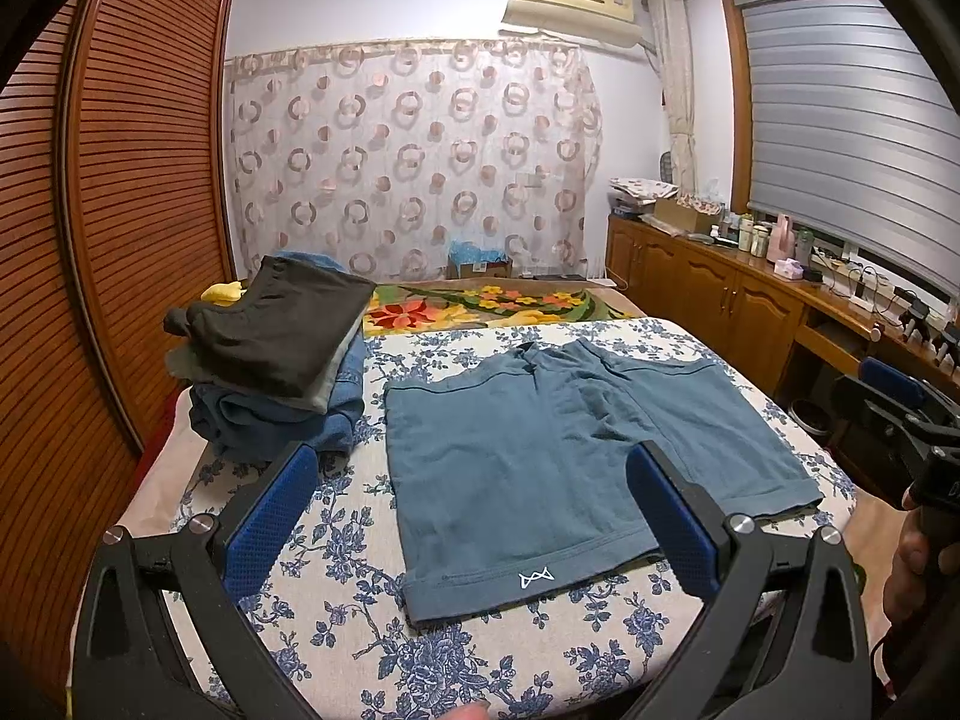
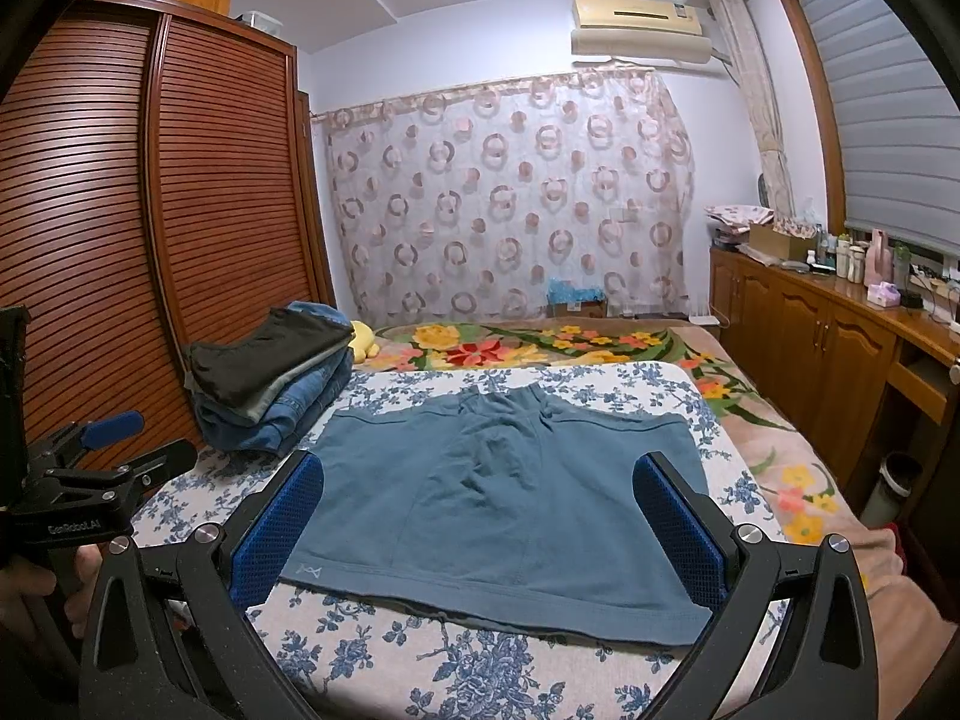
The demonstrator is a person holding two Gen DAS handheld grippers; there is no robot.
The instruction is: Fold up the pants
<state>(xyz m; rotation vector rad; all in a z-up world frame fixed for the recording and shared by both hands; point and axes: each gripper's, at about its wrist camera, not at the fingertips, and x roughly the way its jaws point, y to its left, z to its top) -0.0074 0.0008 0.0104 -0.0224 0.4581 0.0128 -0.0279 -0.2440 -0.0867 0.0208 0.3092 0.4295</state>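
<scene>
The fold looks not yet begun: both tools hover above the near edge, gripping nothing. The left gripper (image 1: 471,516) and the right gripper (image 2: 480,522) each have their blue pads spread wide. The teal shorts (image 1: 540,456) lie flat on the floral blue-and-white bedspread (image 1: 480,660), beside a stack of folded clothes (image 1: 276,372). Next, I judge, each gripper must pinch a hem corner and carry it across. The fabric looks soft, faintly creased, with a small white logo near the hem
</scene>
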